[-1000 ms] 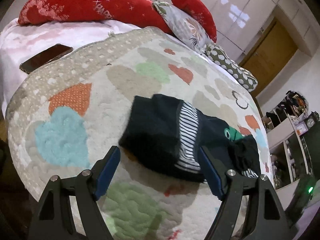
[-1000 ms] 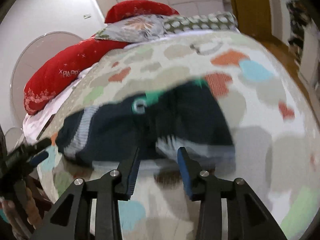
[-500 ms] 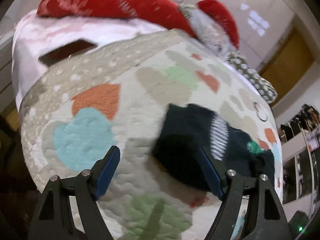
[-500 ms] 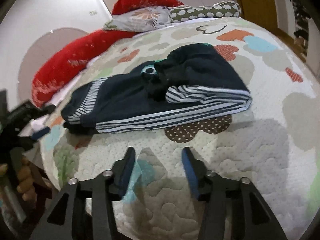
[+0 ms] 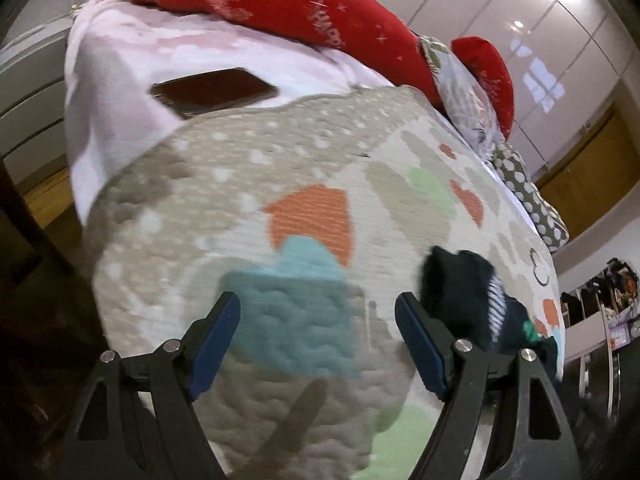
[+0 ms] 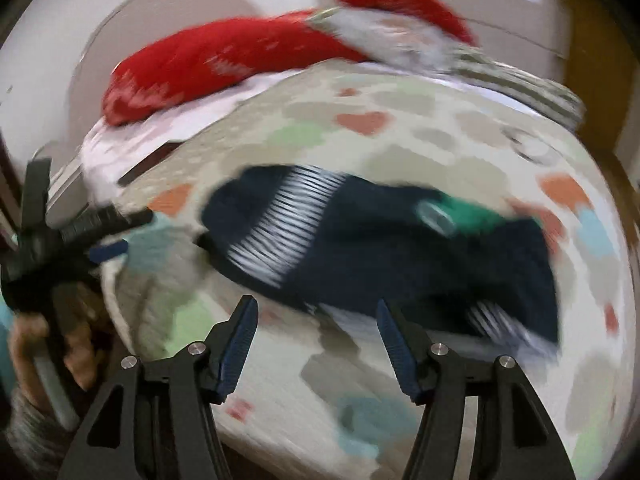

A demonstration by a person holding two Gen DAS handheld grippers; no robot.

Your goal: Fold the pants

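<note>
The dark navy pants (image 6: 384, 248) with white-striped bands and a green patch lie folded in a bundle on the heart-patterned quilt (image 6: 360, 364). My right gripper (image 6: 316, 320) hovers just in front of the bundle's near edge, its jaws opening with nothing between them. In the left wrist view only the bundle's end (image 5: 460, 296) shows, behind the right fingertip. My left gripper (image 5: 318, 316) stands open over the quilt's teal patch (image 5: 292, 320), off to the left of the pants and holding nothing. The right wrist view shows that same left gripper (image 6: 100, 236) at the far left, in a person's hand (image 6: 44, 344).
A dark phone (image 5: 214, 94) lies on the pink sheet (image 5: 116, 80) near the bed's corner. Red pillows (image 5: 280, 4) and patterned cushions (image 5: 520, 192) line the head of the bed. The quilt edge drops off at the bottom left toward the floor (image 5: 44, 196).
My left gripper has slid left off the pants, which now sit at the right of its view. My right gripper has let the bundle go, backed away and opened wider.
</note>
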